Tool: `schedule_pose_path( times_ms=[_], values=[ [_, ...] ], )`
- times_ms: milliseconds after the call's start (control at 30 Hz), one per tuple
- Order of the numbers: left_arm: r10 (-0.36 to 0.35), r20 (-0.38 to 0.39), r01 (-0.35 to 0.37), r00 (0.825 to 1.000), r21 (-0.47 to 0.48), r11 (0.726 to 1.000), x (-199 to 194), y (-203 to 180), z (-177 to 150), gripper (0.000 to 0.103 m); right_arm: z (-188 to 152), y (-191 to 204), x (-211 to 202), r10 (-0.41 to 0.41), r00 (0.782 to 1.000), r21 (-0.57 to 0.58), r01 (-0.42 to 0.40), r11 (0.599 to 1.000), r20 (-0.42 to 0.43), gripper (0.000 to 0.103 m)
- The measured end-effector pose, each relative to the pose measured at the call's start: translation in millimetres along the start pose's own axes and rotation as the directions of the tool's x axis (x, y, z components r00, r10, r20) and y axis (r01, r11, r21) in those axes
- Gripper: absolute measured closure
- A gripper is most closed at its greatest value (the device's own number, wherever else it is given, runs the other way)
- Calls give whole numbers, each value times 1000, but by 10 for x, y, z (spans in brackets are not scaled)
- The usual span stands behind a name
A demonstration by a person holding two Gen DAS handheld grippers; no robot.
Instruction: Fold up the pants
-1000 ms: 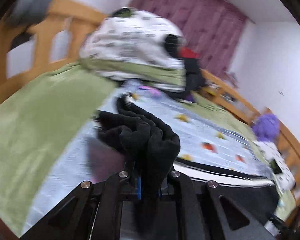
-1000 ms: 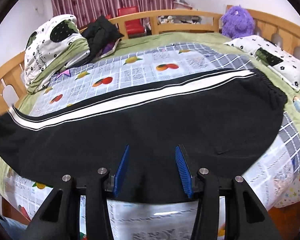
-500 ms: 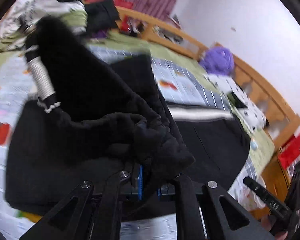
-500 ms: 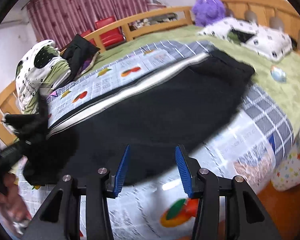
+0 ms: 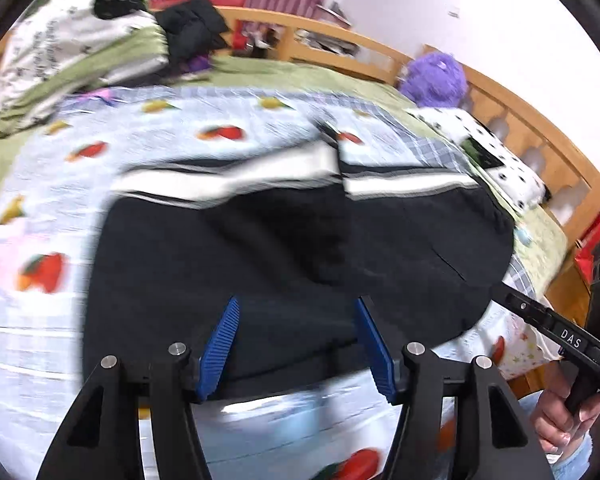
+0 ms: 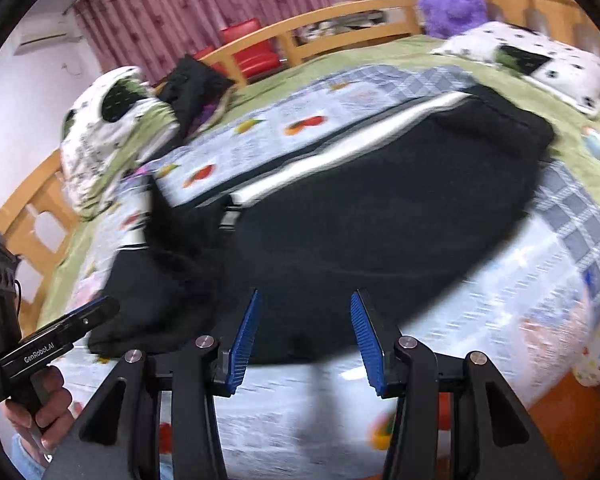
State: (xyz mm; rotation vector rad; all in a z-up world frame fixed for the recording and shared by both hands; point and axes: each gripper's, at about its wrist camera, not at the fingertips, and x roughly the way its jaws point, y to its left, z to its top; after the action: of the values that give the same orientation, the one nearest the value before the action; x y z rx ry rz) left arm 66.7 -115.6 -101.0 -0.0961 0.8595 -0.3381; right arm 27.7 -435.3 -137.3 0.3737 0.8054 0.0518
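Note:
Black pants (image 5: 300,248) with a white side stripe (image 5: 236,176) lie on the bed, one end doubled over onto the rest. My left gripper (image 5: 296,304) hovers over their near edge. Its jaws are opening and the blue pads press on nothing. In the right wrist view the pants (image 6: 380,216) spread across the fruit-print blanket, with a rumpled leg end (image 6: 168,240) at the left. The right gripper (image 6: 305,294) stands open above the near hem with nothing held. Each tool appears in the other's view, held by a hand (image 5: 564,412).
A wooden bed frame (image 6: 340,28) rings the bed. A rolled white-and-green quilt (image 6: 108,128) and a dark clothes heap (image 6: 196,84) lie at the far left. A purple plush (image 6: 452,0) and a spotted pillow (image 6: 540,64) sit at the far right.
The left gripper carried the bunched black leg end across over the pants, then let it go and opened. The right gripper shifted a little and stayed open.

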Motion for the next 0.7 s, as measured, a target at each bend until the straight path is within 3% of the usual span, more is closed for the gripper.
schedule_pose_path(
  times_ms=[100, 200, 367, 433, 500, 567, 600, 700],
  values=[
    [89, -6, -89, 996, -29, 996, -246, 329, 236, 45, 53, 303, 114, 60, 998, -33, -60, 998, -8, 55],
    [169, 49, -166, 984, -56, 985, -483, 557, 460, 41, 82, 592, 287, 70, 997, -75, -71, 995, -18, 52],
    [159, 129, -138, 979, -156, 978, -555, 977, 408, 39, 72, 887, 656, 69, 994, -131, -80, 988, -87, 51],
    [144, 92, -121, 985, -223, 967, -389, 1115, 340, 39, 58, 972, 855, 28, 992, -149, -46, 988, -122, 53],
    [76, 31, -65, 997, -280, 958, -241, 1174, 408, 41, 27, 1021, 978, 40, 984, -148, -66, 987, -172, 80],
    [-10, 51, 25, 999, -302, 953, -210, 1208, 460, 39, -11, 1090, 994, -11, 988, -203, -21, 979, -153, 87],
    [1, 63, 18, 998, -295, 955, -216, 1202, 469, 39, -14, 1131, 914, -2, 993, -233, -26, 972, -119, 91],
    [93, 91, -67, 992, -254, 965, -219, 1177, 475, 39, 22, 1048, 548, 177, 983, -182, -185, 966, -57, 91]
  ],
)
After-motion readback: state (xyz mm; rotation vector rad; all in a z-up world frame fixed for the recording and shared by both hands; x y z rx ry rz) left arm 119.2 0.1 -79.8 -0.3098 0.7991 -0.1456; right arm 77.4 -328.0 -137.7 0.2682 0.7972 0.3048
